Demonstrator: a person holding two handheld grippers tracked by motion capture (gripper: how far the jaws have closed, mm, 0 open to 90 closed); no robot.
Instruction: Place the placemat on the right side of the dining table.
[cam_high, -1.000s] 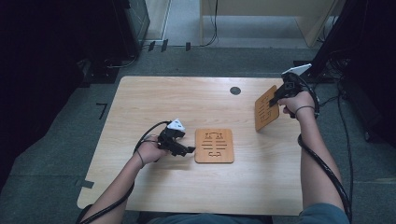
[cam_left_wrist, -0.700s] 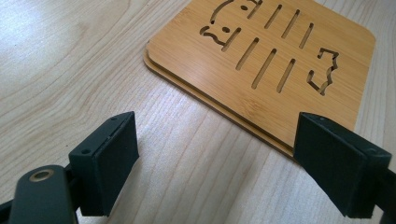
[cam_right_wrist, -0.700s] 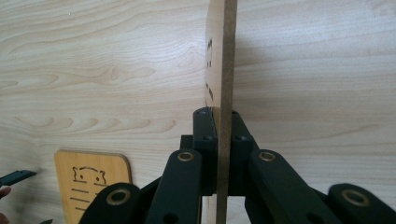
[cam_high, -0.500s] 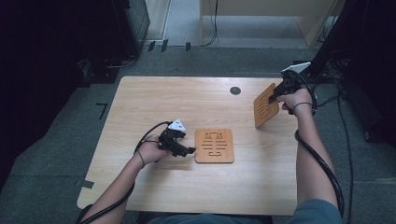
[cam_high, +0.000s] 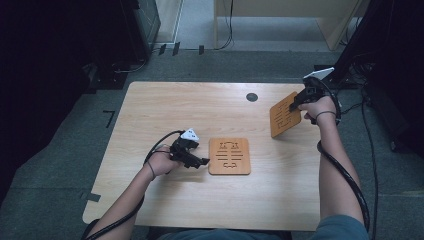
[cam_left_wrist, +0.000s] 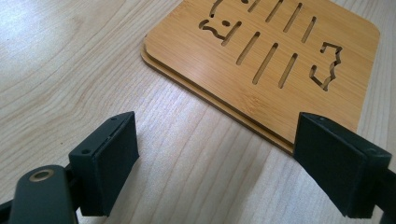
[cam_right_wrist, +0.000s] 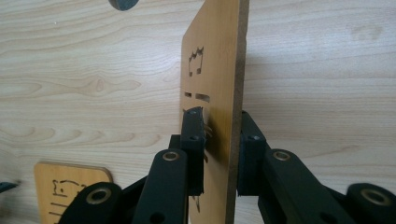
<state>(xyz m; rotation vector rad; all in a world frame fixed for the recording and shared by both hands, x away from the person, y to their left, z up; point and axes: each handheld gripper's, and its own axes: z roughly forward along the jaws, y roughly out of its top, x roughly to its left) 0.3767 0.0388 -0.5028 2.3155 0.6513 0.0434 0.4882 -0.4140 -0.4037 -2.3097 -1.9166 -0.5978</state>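
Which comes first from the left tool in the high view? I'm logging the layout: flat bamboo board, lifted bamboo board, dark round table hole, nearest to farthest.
1. Flat slotted bamboo board, lying right beside the left tool.
2. Dark round hole, toward the table's far edge.
3. Lifted slotted bamboo board, clamped in the right tool at the far right.

Probably lab: cabled wooden table (cam_high: 165, 107)

Light wood bench (cam_high: 165, 105), rounded corners, small dark round disc (cam_high: 252, 97) near far edge. Grey carpet floor (cam_high: 65, 150) all round, black tape marks (cam_high: 109, 118) on it beyond left hand-held gripper (cam_high: 200, 162). Dark cabinet (cam_high: 142, 20) far off on that side. Pale wooden furniture (cam_high: 280, 15) behind bench, cables (cam_high: 230, 25) trailing on floor. Black equipment (cam_high: 395, 60) beside right hand-held gripper (cam_high: 295, 105). Even overhead light, room edges dark.
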